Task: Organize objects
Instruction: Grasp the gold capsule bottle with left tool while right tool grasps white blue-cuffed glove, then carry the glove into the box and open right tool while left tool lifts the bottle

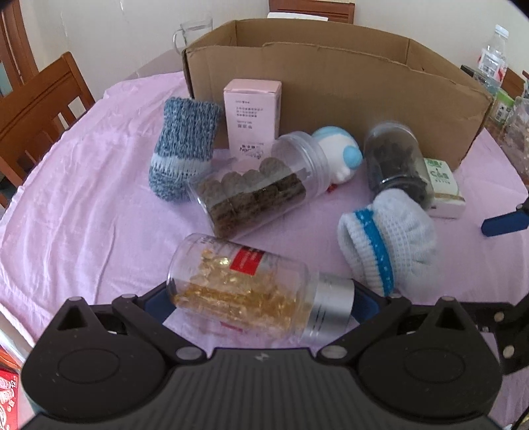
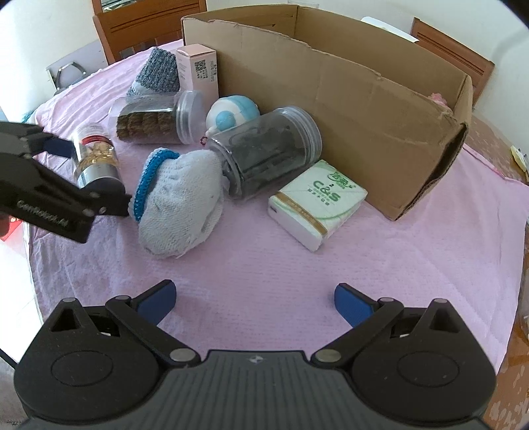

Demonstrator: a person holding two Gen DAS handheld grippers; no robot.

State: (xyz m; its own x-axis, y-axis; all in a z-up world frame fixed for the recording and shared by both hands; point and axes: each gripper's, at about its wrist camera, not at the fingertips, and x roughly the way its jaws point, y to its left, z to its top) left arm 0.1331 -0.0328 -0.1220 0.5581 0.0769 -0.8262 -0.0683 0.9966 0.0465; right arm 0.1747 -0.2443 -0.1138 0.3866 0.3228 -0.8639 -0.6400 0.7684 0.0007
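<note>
My left gripper (image 1: pixel 261 302) is shut on a clear bottle of golden capsules (image 1: pixel 238 284) with a silver cap, held end to end across the jaws; it also shows in the right wrist view (image 2: pixel 94 155). My right gripper (image 2: pixel 254 299) is open and empty over the pink cloth. Ahead lie a jar of brown cakes (image 1: pixel 254 185), a jar of dark pieces (image 2: pixel 267 152), a white-and-blue knit cover (image 2: pixel 180 203), a blue knit cover (image 1: pixel 183 145), a pink carton (image 1: pixel 253 112), a white-and-blue toy (image 2: pixel 231 112) and a tissue pack (image 2: pixel 317 203).
An open cardboard box (image 2: pixel 347 96) stands behind the objects on the pink tablecloth (image 2: pixel 297 271). Wooden chairs (image 1: pixel 36 109) surround the table. A glass mug (image 1: pixel 191 31) stands behind the box; bottles and jars (image 1: pixel 496 63) crowd the far right.
</note>
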